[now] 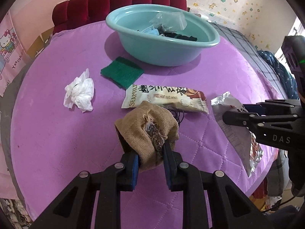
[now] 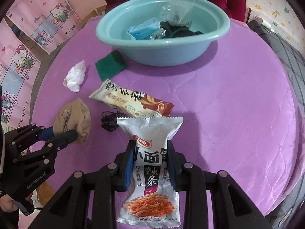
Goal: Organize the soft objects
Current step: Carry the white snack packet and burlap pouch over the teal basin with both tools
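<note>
Left wrist view: we are pinching a balled tan sock [image 1: 148, 131] in our left gripper [image 1: 150, 152], its blue pads pressed into the fabric, whose torn centre is showing frayed threads. Past it, a cream snack bar wrapper [image 1: 164, 99] is lying on the purple quilted cover [image 1: 57, 133], and the letters "SEAMILD" are reading along its near end beside Chinese characters we cannot make out. A black cord [image 1: 178, 114] is peeking out between the sock and that wrapper. Farther back a green scouring pad [image 1: 122, 72] is lying just beside the teal basin [image 1: 162, 36], and a crumpled white tissue [image 1: 80, 91] is sitting well to the left. On the side of our other tool the letters "DAS" are showing.

From the right wrist view, we are gripping a silver snack packet [image 2: 150, 164] in our right gripper [image 2: 150, 164], the pads squeezing its middle. Its label is showing large Chinese characters, a small "HOT" mark and a picture of orange strips. The basin is holding a blue face mask [image 2: 143, 31], a dark cloth [image 2: 179, 31] and a clear plastic bag [image 2: 175, 11]. On the left gripper's body we are reading "GenRobot.AI". A pink poster [image 2: 63, 19] on the wall is carrying a cartoon cat and the words "up my life !".
</note>
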{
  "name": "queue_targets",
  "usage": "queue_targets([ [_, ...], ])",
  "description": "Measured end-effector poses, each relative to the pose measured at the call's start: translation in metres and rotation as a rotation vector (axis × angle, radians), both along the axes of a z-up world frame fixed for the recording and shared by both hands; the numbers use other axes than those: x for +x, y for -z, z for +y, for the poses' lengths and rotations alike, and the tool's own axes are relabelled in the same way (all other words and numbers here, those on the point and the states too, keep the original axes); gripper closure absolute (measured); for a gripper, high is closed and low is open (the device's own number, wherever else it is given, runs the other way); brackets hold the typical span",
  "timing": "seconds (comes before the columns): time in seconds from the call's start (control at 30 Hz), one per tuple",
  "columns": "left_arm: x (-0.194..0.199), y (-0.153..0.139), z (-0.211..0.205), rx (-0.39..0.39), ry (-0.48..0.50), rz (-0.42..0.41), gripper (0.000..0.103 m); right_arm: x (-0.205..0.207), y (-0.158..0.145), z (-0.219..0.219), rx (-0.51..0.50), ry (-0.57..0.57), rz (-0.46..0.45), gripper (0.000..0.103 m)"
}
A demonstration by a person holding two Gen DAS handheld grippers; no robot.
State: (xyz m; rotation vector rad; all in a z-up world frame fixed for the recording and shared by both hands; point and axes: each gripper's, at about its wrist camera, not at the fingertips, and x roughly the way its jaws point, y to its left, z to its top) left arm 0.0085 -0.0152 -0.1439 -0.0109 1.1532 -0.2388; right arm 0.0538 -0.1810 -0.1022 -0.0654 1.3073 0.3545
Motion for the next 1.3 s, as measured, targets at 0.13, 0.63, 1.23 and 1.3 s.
queue_targets([
  [0.13,0.000,-0.009,-0.002,-0.010,0.007,-0.017,0.079,0.003,-0.010,0.000,-0.003,-0.002,-0.017,0.071],
  [0.63,0.019,-0.056,-0.007,-0.027,0.054,-0.085,0.079,0.027,-0.058,-0.006,-0.007,0.033,-0.111,0.071],
  [1.23,0.074,-0.092,-0.012,-0.038,0.106,-0.158,0.079,0.077,-0.097,-0.006,0.015,0.050,-0.186,0.071],
  [1.3,0.083,-0.093,-0.014,-0.038,0.112,-0.164,0.079,0.086,-0.099,-0.006,0.020,0.053,-0.188,0.071],
])
